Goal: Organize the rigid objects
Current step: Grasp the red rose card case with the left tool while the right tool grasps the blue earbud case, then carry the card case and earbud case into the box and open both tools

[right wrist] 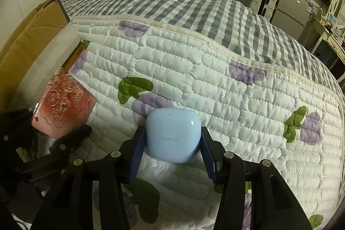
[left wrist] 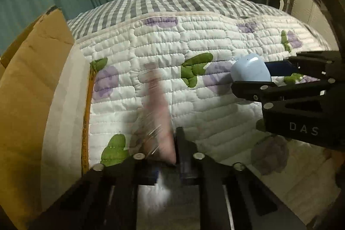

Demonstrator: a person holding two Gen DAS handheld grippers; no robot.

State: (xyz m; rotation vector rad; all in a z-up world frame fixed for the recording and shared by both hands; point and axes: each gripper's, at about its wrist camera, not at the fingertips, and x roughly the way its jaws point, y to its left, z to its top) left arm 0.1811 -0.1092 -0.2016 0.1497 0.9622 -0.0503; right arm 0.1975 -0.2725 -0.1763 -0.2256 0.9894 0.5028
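- Right gripper (right wrist: 173, 152) clamped on blue earbud case (right wrist: 173, 135), raised over quilt (right wrist: 237, 100), right of cardboard box (right wrist: 32, 40).
- Left gripper (left wrist: 166, 156) pinching pink phone (left wrist: 156, 113) near that box.
- Neither item boxed yet; both placements remaining, apparently.

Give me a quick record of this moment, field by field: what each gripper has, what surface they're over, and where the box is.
left gripper: shut on a pink flat item, edge-on and blurred in its own view
right gripper: shut on a light blue earbud case, blue pads on both sides
surface: quilted bed cover with purple and green print
cardboard box: at the left edge of the bed, flap raised
box contents: not visible
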